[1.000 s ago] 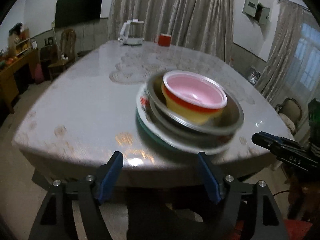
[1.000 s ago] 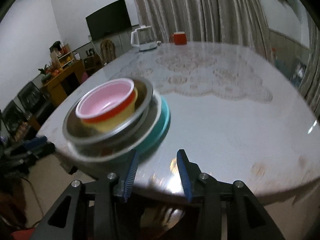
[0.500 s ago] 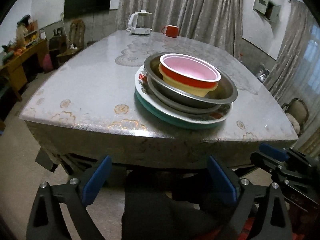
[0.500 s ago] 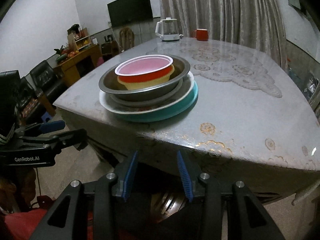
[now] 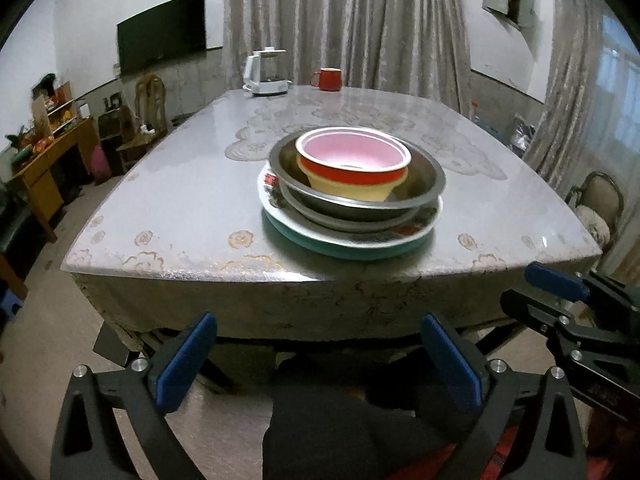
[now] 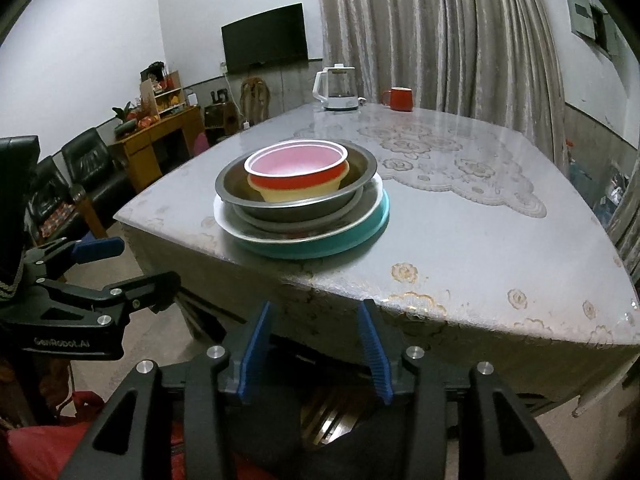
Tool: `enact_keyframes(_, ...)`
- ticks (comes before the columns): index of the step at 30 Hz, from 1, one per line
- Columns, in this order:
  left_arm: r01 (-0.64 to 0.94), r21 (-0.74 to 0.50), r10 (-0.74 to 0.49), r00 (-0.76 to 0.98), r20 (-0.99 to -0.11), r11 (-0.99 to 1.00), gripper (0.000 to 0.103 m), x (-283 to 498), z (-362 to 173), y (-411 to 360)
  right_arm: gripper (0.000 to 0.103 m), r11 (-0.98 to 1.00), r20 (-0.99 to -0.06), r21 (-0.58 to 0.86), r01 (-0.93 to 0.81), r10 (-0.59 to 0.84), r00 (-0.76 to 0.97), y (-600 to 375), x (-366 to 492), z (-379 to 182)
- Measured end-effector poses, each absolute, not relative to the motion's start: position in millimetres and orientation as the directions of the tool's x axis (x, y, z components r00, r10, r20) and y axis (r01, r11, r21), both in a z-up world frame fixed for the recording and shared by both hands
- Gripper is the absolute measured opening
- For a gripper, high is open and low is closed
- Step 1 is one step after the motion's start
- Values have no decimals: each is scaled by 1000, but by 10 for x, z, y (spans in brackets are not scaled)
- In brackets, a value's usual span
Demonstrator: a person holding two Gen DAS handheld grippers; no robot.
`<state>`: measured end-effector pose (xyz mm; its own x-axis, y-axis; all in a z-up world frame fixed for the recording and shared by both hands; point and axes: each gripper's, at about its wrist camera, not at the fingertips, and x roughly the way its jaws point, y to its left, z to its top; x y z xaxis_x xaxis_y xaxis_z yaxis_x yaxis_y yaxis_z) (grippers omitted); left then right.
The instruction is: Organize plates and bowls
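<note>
One stack near the front edge of the grey lace-patterned table: one teal round plate at the bottom, one white patterned plate on it, two nested steel bowls, and one pink-lined red-and-yellow bowl on top; far back stand one white kettle and one red mug. "GenRobot.AI" is printed on the left gripper's body in the right wrist view. Left gripper: jaws have just been opening, now spread wide, holding and touching nothing; right gripper: jaws have just been opening, partly apart, nothing between them.
</note>
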<state>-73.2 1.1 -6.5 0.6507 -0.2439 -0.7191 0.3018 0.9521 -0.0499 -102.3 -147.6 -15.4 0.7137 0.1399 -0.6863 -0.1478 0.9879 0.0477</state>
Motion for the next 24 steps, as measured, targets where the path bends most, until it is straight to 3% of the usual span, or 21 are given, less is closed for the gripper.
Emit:
enact_keyframes(14,467,-226,-468,505,-725,855,103,-660,-180,-78,46,991,-703,31,-130,114,702,-1448,-1003,-176)
enact_keyframes(24,551,-254,-537,445,-717,795,103,-690,-188,-205,46,995,-703,31,-96,90,706,-1481,-995,-158)
